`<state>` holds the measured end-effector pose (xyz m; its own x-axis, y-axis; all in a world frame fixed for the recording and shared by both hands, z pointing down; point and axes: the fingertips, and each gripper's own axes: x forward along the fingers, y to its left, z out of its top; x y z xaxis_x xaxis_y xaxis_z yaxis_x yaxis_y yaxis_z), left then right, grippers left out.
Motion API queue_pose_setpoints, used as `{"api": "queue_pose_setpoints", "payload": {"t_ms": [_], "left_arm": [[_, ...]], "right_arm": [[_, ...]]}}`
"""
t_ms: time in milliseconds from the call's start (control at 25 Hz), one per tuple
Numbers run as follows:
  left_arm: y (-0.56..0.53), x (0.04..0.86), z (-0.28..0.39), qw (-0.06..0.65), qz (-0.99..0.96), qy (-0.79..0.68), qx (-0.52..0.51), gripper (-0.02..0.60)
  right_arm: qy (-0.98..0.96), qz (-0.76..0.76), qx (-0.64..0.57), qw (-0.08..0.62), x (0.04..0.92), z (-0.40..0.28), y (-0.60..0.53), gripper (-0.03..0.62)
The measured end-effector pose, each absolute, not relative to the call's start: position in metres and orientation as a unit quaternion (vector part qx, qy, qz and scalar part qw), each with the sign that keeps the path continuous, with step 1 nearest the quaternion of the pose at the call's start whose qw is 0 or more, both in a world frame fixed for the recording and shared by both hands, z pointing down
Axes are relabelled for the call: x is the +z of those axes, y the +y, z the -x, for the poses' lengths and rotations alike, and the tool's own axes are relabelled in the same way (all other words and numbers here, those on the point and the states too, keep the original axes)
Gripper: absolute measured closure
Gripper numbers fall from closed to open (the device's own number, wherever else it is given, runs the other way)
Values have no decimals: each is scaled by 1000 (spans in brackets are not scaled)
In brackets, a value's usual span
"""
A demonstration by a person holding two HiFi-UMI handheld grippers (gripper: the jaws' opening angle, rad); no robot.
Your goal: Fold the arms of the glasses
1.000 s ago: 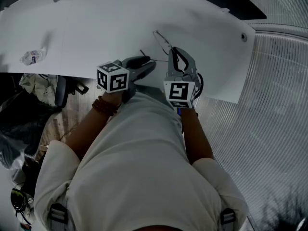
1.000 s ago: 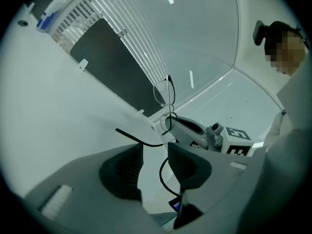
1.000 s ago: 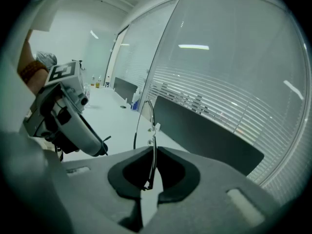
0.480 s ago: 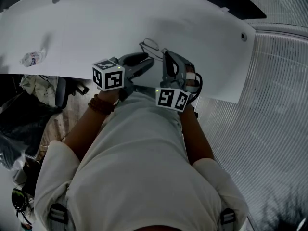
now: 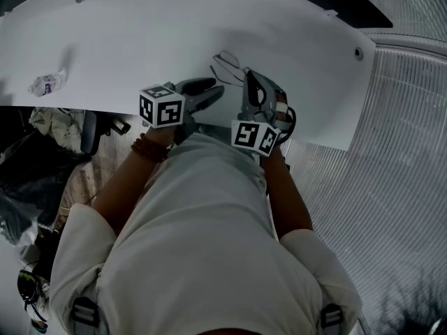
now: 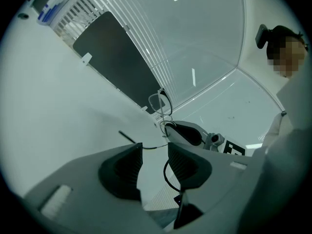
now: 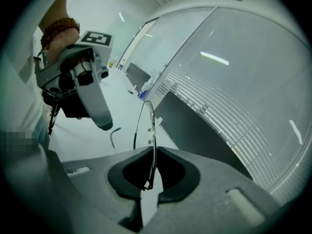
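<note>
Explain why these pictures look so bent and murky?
Head view: dim and grey, the wide lens bowing the table edge, the thin glasses faint. Left gripper view: black round border, nearby jaws soft. Right gripper view: bright glare streaks on the ribbed wall.

Dim grey light, fisheye warping at edges, dark vignetted corners

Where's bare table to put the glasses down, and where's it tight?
Free: the wide white table stretch between the small crumpled plastic item at left and the glasses; also the strip from the glasses to the table's right corner. Crowded: the near edge, where the left hand-held gripper and right hand-held gripper meet at the glasses.
</note>
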<state>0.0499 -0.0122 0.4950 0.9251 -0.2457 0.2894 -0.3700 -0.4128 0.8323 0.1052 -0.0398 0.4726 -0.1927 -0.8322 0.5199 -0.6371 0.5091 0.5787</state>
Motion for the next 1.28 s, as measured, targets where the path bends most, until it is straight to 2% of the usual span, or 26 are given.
{"api": "queue_pose_setpoints", "payload": {"t_ms": [400,1000,1280], "left_arm": [[9,552,-36,545,-811,-189,102,419],[21,589,-55,565,-798,-177,113,420],[-14,598,-58,552,-803,-203,99,420]], "right_arm": [[-750,-455,-120,465,582,-119,-49,579],[-710,-397,-261,520,615,-112,-39,576],[-719,-365,-270,526,624,-107,-34,532]]}}
